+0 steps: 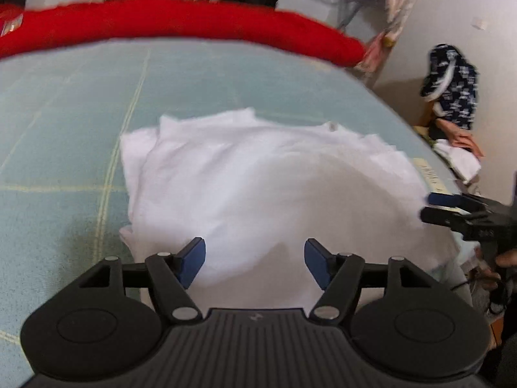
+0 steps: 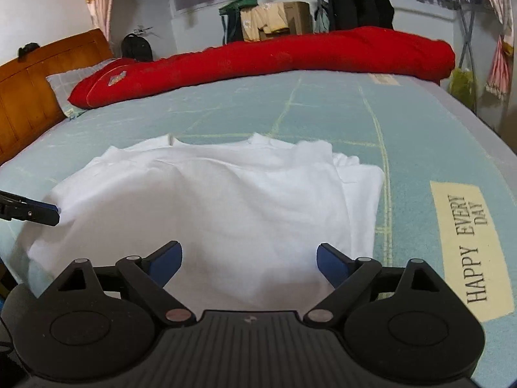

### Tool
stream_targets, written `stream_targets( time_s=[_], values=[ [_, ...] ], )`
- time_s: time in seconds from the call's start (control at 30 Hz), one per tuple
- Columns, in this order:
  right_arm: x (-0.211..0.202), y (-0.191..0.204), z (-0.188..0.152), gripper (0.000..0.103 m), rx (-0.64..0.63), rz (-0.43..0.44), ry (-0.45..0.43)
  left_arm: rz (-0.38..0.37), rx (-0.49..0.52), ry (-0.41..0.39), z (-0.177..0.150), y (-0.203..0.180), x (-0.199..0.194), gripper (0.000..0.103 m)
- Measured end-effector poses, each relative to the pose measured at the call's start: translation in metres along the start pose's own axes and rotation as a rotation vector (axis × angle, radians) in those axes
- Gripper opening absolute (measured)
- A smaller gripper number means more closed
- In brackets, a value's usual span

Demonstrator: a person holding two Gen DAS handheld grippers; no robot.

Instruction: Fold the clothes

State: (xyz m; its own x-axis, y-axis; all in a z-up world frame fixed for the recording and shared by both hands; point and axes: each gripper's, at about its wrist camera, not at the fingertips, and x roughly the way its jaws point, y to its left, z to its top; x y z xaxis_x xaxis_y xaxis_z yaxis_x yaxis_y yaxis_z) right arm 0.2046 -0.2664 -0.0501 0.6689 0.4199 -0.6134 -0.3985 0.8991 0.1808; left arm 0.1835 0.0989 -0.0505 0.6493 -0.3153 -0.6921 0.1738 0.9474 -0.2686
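Observation:
A white garment [image 1: 258, 174] lies folded in layers on the pale blue bed sheet [image 1: 64, 113]; it also fills the middle of the right wrist view [image 2: 210, 200]. My left gripper [image 1: 255, 258] hovers at its near edge, open, with only cloth showing below the gap and no fold pinched. My right gripper [image 2: 248, 258] is likewise open over the garment's near edge, holding nothing. Each gripper appears in the other's view: the right gripper [image 1: 446, 210] at the garment's right side, the left gripper [image 2: 38, 210] at its left side.
A rolled red quilt [image 2: 274, 55] runs along the far side of the bed, with a wooden headboard [image 2: 29, 87] at the left. A "HAPPY EVERY DAY" label [image 2: 468, 245] marks the sheet. A person in dark patterned clothes [image 1: 452, 90] sits beside the bed's right edge.

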Motion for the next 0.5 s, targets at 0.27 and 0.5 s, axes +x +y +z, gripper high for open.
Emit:
stream_targets(
  time_s=[0.27,0.5],
  values=[
    [-0.006,0.016,-0.015,0.094,-0.025,-0.007,0.039,-0.023,-0.061,0.05,-0.028,0.004,-0.002,0.069],
    [-0.01,0.022,-0.025,0.095,-0.03,-0.028,0.045,0.02,-0.043,-0.1,0.011,0.02,-0.008,0.07]
  ],
)
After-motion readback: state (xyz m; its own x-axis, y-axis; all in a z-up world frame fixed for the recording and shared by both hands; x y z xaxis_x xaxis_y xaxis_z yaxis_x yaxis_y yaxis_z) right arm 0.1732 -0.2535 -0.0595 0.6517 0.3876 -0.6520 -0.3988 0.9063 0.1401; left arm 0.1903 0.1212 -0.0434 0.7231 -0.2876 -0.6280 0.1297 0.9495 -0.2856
